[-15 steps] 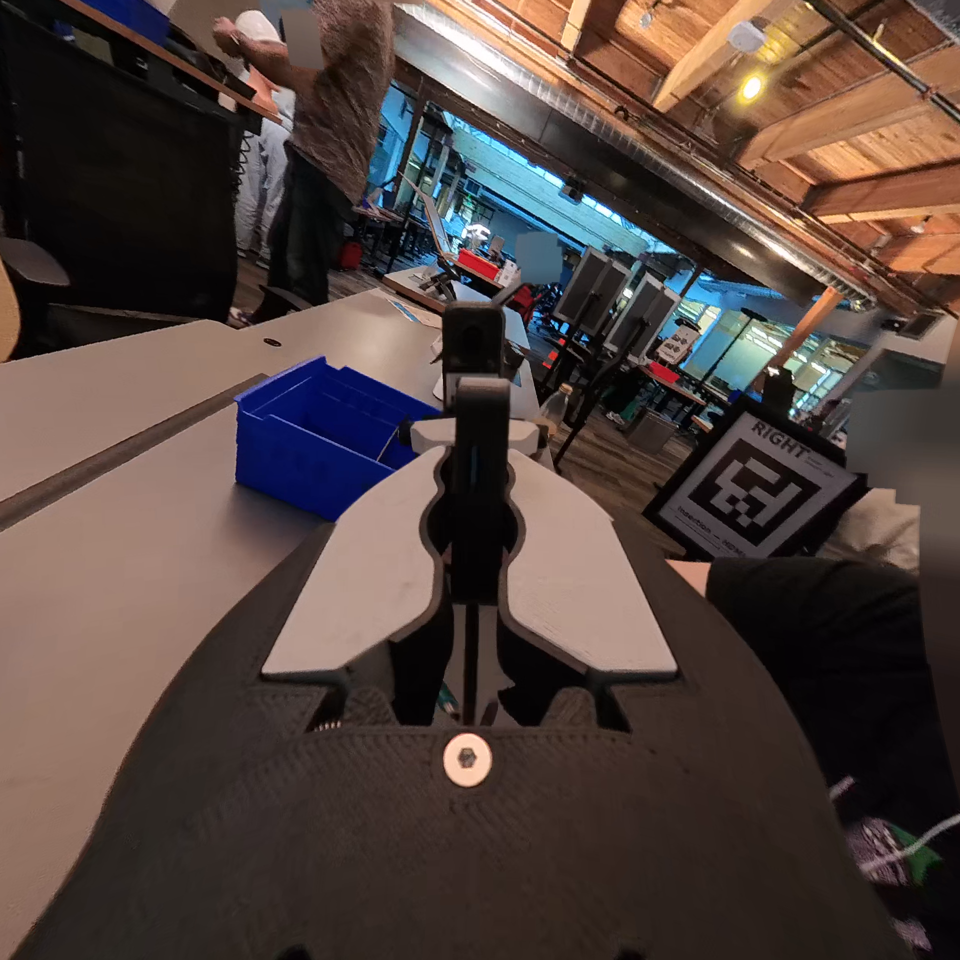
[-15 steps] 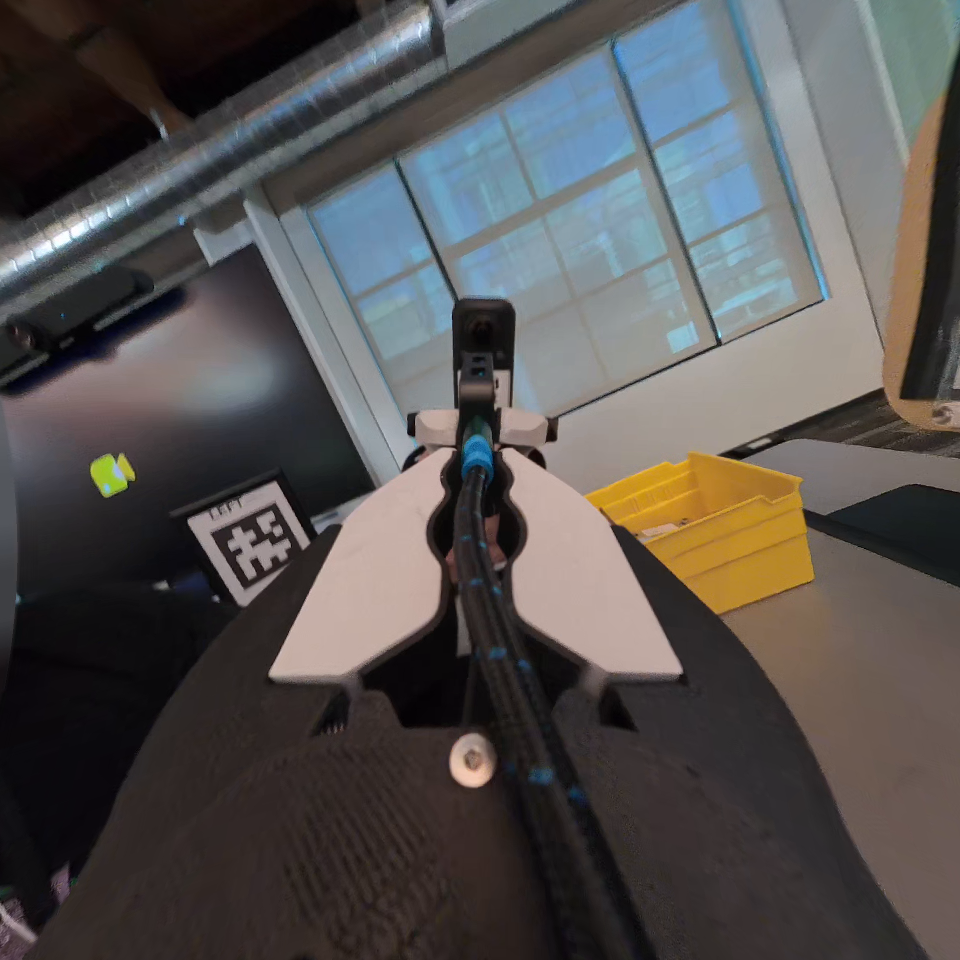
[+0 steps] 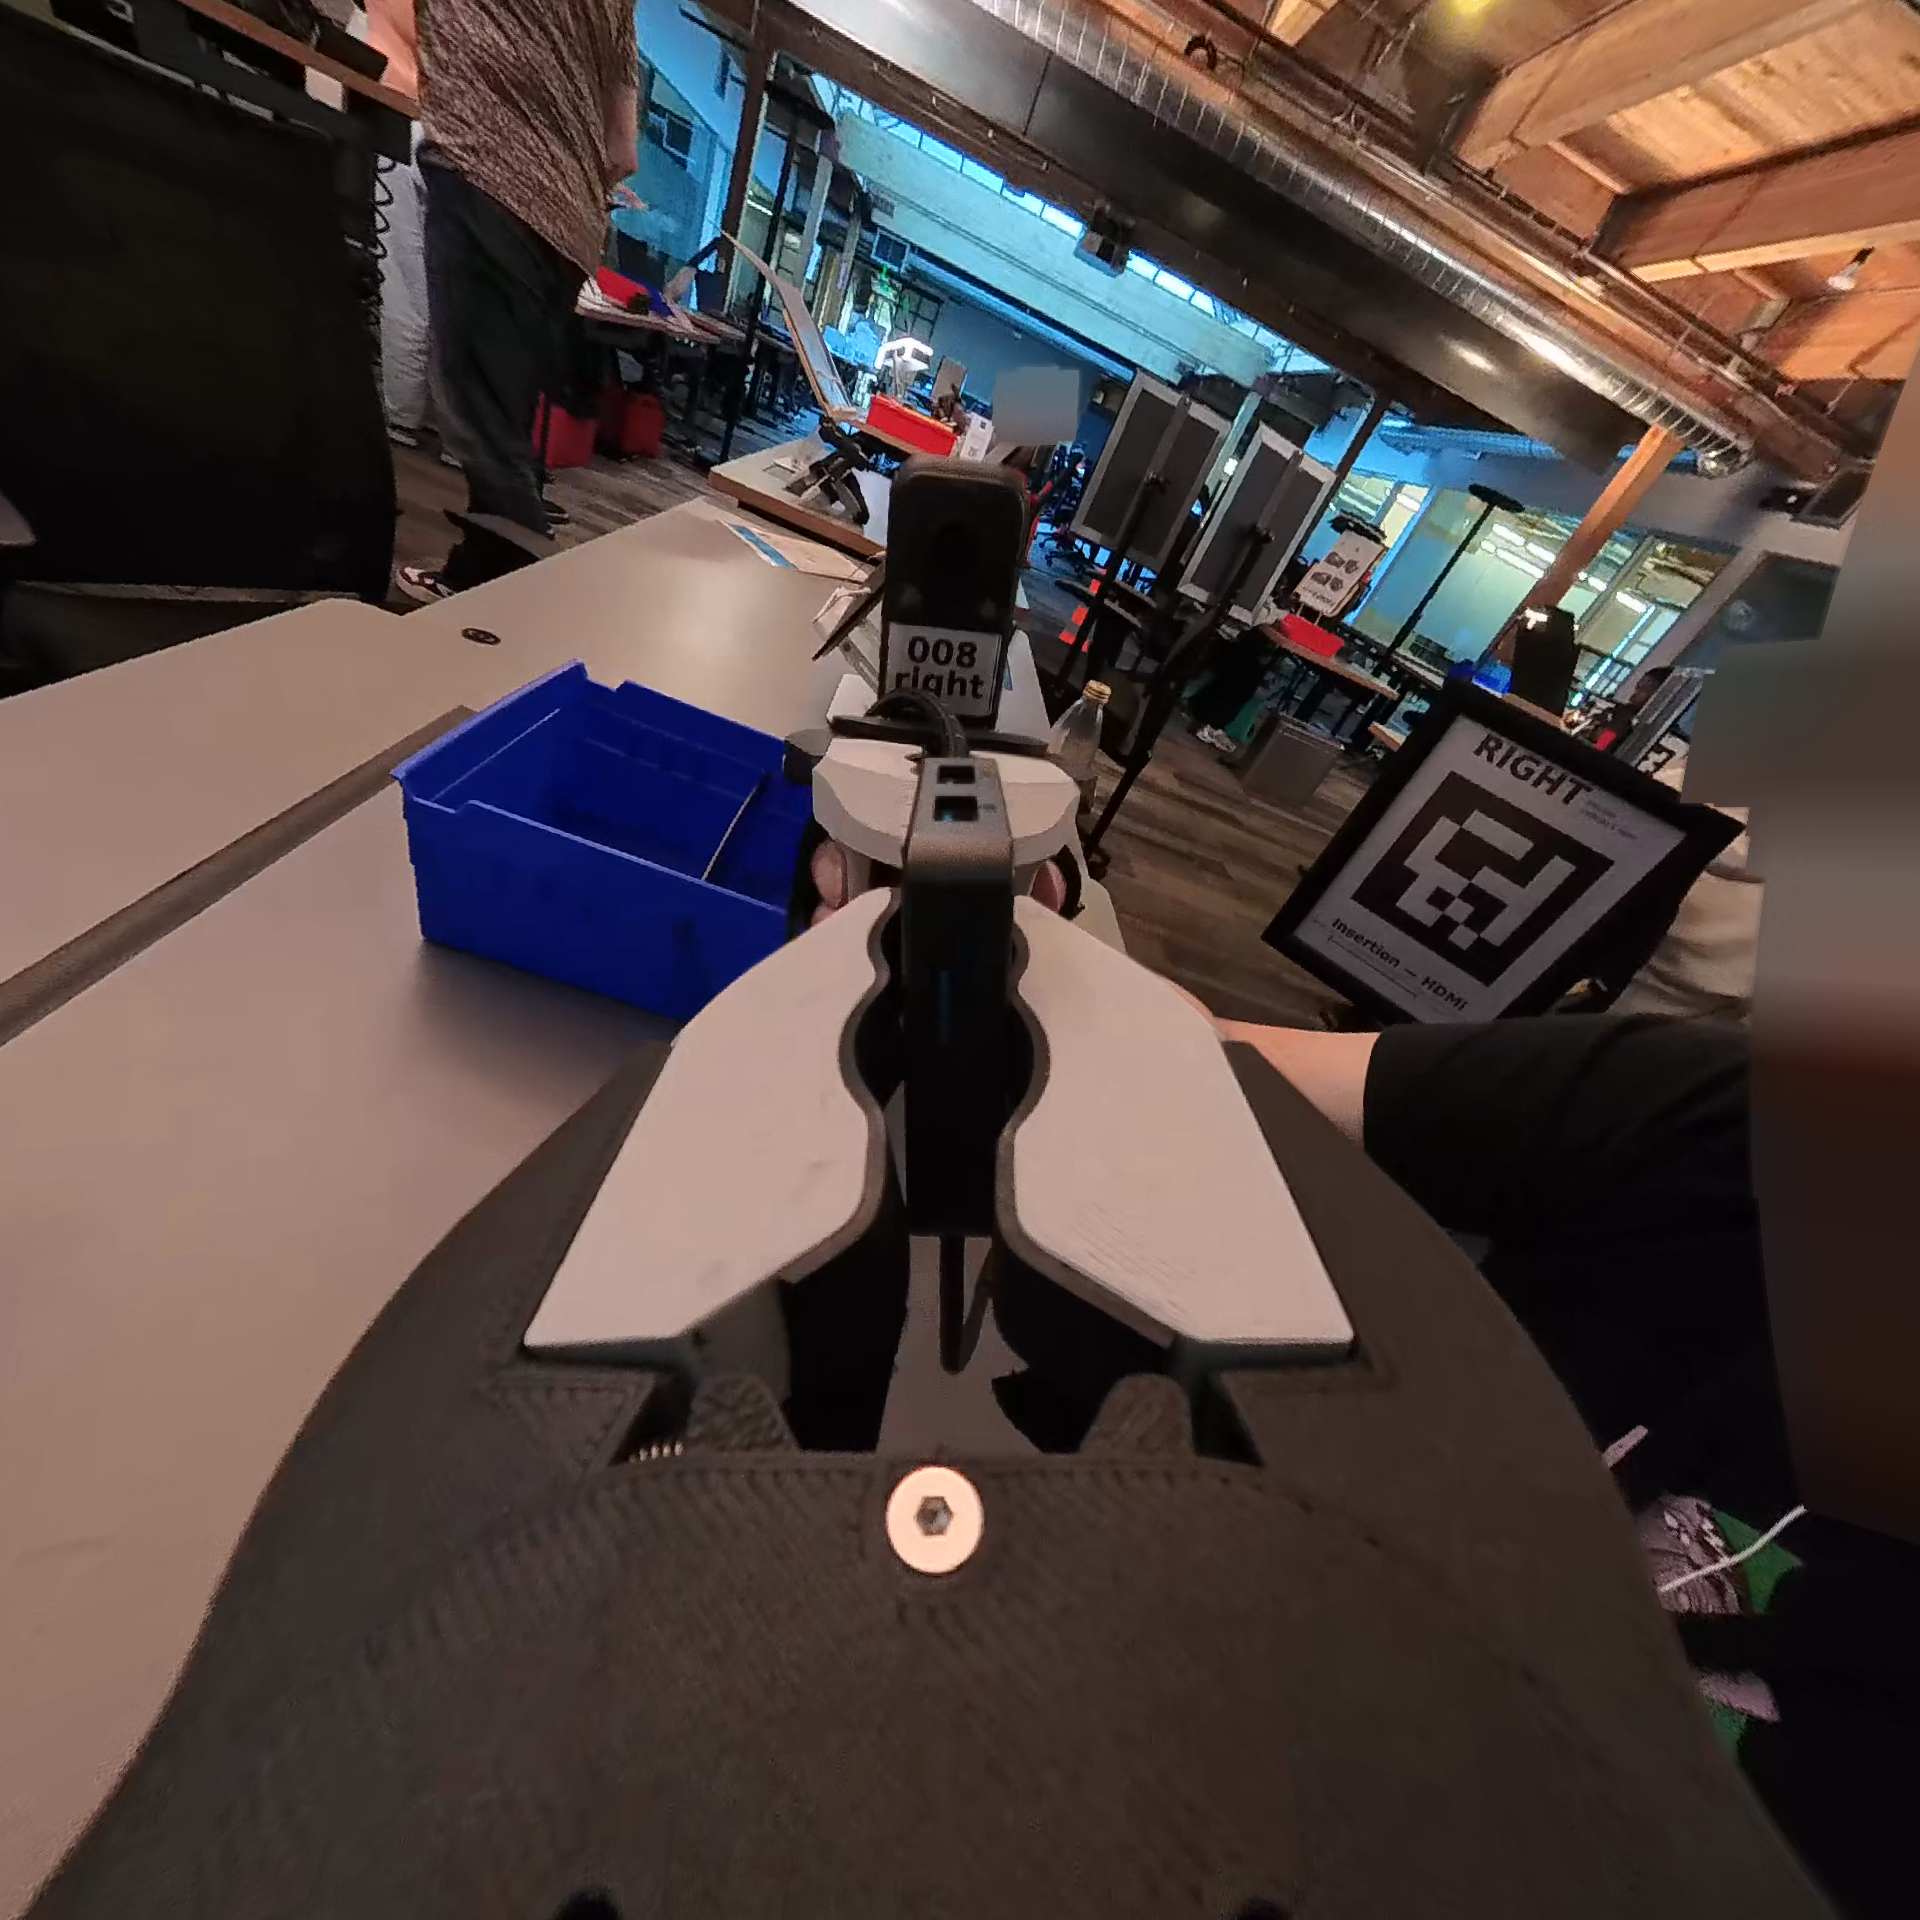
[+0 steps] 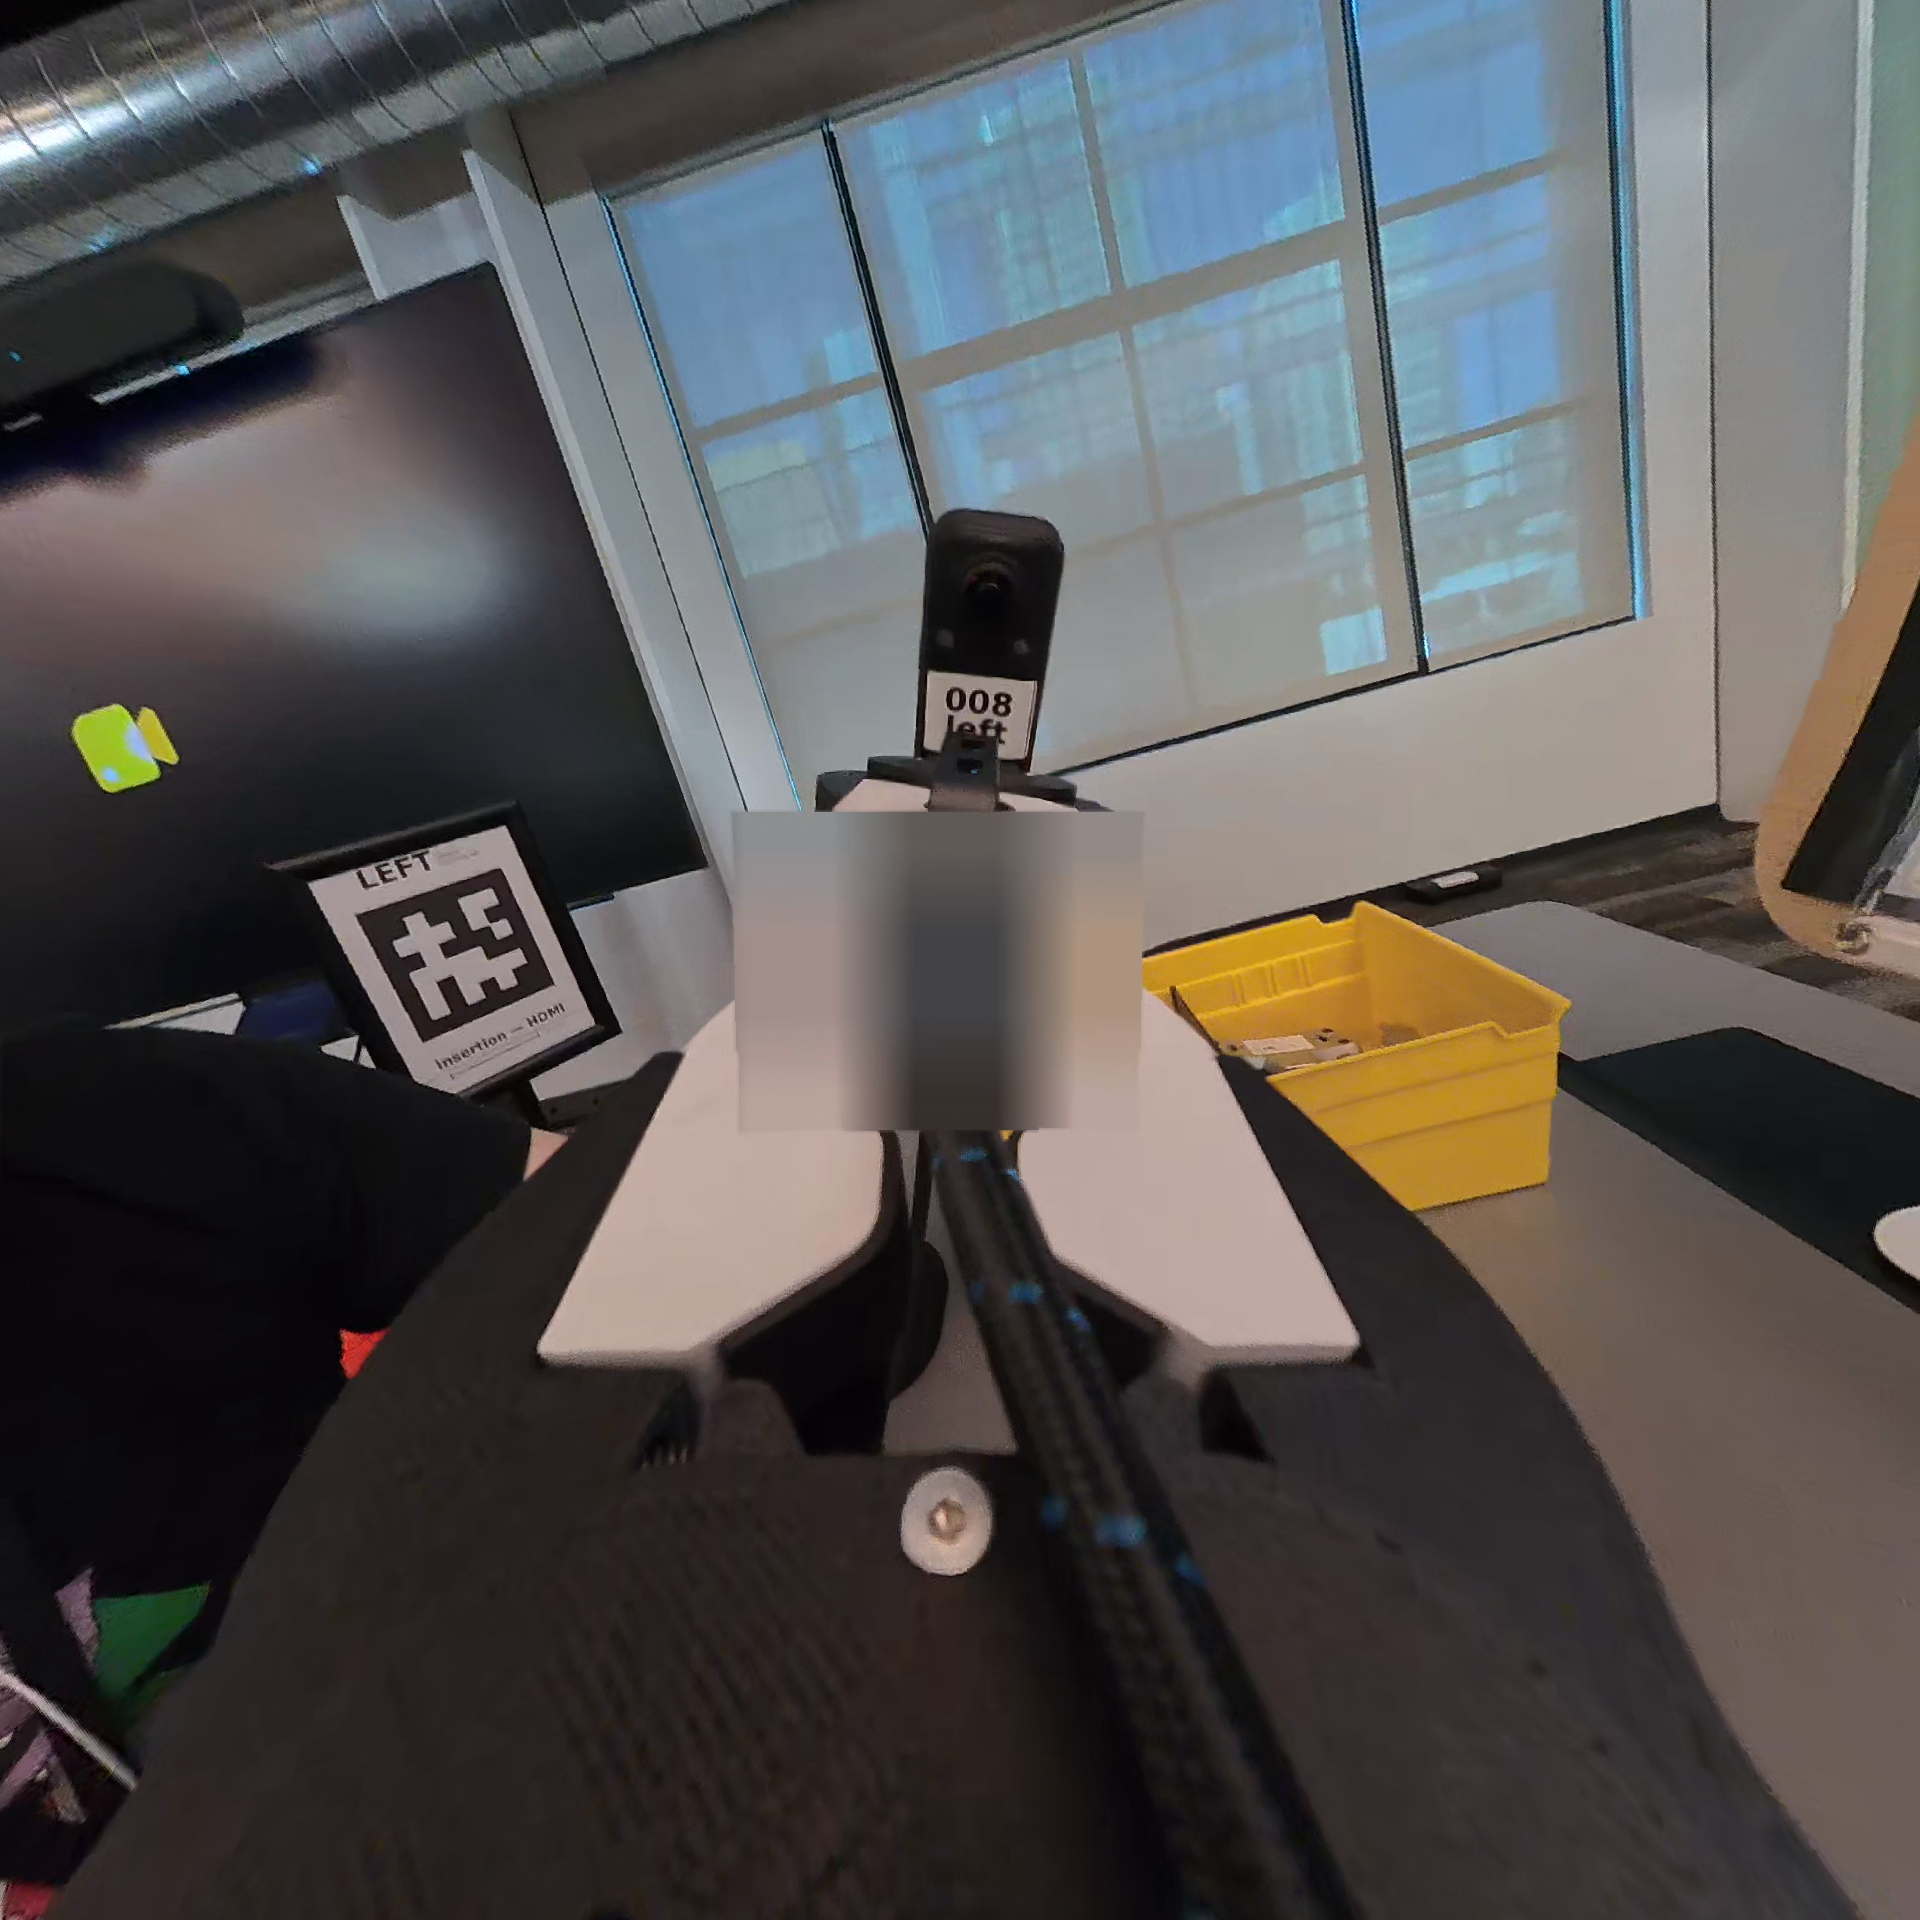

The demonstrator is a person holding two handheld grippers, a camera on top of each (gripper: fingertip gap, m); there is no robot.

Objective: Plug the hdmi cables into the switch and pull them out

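The left gripper (image 3: pixel 956 914) is pinching the black switch (image 3: pixel 954 883) edge-on, its two empty ports facing away toward the right gripper (image 3: pixel 940 800), which is hovering just beyond the switch's far end and facing it head-on. In the right wrist view the right gripper (image 4: pixel 940 977) is mostly sitting under a blur patch, so I cannot tell for certain how its fingers are closing, though the braided black-and-blue hdmi cable (image 4: pixel 1049 1382) is running straight up between them, which suggests they are clamping near the plug. The plug tip itself is hidden, so alignment with a port is not readable. Both tools are being held in the air above the grey table (image 3: pixel 208 1143), with the blue bin (image 3: pixel 592 842) and yellow bin (image 4: pixel 1423 1049) off to the sides. The likely trouble is a tilted plug catching on the port rim; pushing then would be twisting the switch within its narrow pinch, or sliding the cable back through the fingers instead of seating it
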